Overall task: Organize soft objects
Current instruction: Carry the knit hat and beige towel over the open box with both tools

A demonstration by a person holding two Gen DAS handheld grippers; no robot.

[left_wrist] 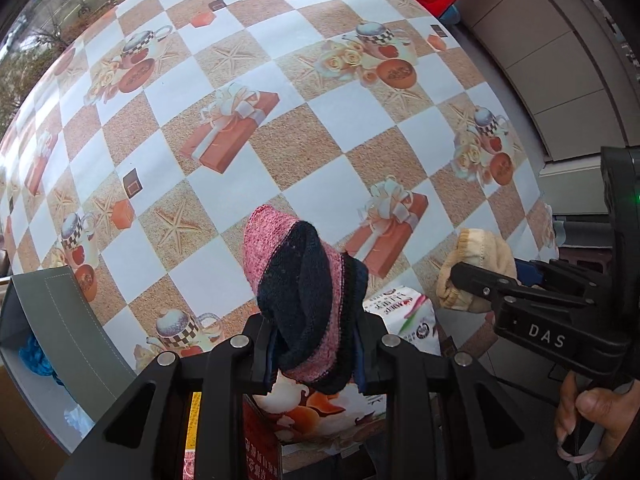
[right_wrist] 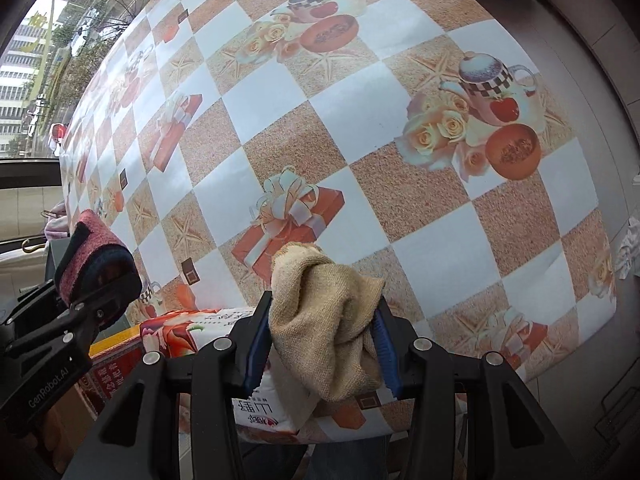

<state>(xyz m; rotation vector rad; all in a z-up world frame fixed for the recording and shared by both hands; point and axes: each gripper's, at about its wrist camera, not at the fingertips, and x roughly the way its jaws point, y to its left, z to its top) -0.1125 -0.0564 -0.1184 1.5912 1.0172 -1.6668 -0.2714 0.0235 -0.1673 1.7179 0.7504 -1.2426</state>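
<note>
Both tongs loaded, held above the near edge of the bench (left_wrist: 312,168), which wears a checked oilcloth printed with teapots, roses and gift boxes. Left tongs (left_wrist: 314,354) are closed firmly on a bunched pink-and-navy knitted sock (left_wrist: 304,280); its free end stands up and away from the jaws, pink ribbing outside, dark navy panel folded inward. Right tongs (right_wrist: 324,350) are pinched on a crumpled beige terry-cloth sock (right_wrist: 320,320), which sags over the blue finger pads (right_wrist: 256,344) in loose folds, looped pile showing. Neither item touches the bench. A grey fabric storage bin (left_wrist: 60,344) sits at the near left, something blue inside it; it looks the likely destination, though I cannot be sure. Printed cartons (right_wrist: 192,332) lie below the near edge. To do this step well, I judge: carry each piece clear of the bench edge, keep the grip steady so the limp cloth does not slip, lower well inside the bin's wall before releasing, one hand at a time to avoid the tongs colliding.
</note>
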